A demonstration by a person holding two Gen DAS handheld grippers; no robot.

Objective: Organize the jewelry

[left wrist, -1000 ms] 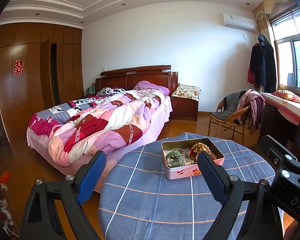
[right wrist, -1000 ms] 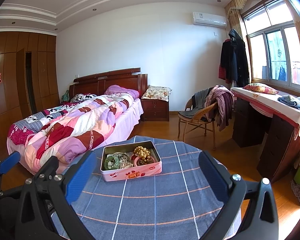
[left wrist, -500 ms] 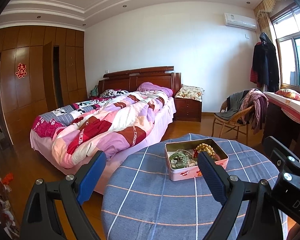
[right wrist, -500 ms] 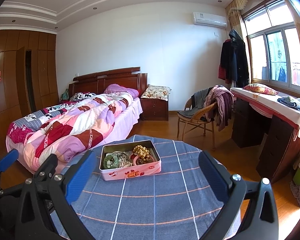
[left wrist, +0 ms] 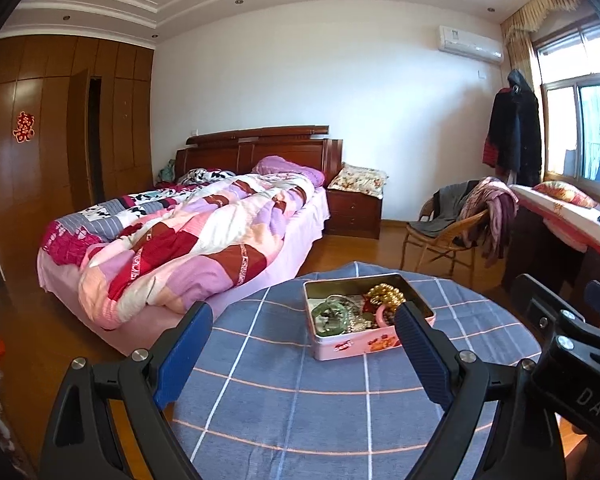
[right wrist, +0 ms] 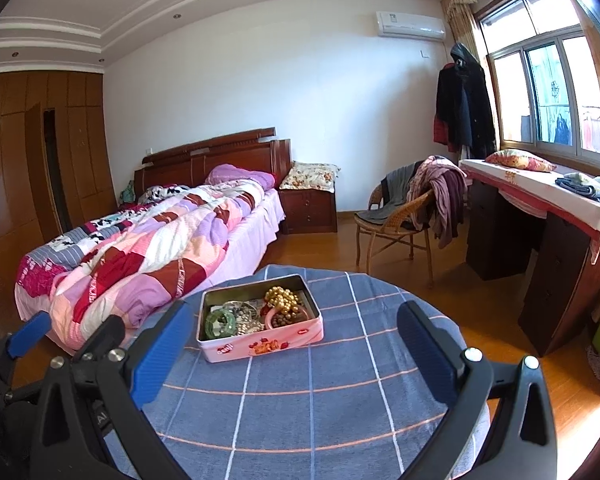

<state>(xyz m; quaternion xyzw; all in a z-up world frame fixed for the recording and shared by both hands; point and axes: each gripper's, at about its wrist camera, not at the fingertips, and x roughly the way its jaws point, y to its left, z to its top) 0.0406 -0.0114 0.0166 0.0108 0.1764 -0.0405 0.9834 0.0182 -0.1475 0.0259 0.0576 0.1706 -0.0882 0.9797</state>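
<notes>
A round table [right wrist: 340, 420] stands near a bed, draped in a blue cloth [left wrist: 300, 400] checked with white and orange lines. Directly on the cloth, toward the far side, sits an open pink tin [right wrist: 260, 345] [left wrist: 356, 346] filled with jewelry.

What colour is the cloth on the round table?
The tablecloth is blue with a check of white and orange lines, best seen in the right wrist view.

Left tool's finger [left wrist: 416, 344] hides tin [left wrist: 340, 350] corner; small jewelry [right wrist: 246, 322] in tin indistinct
</notes>
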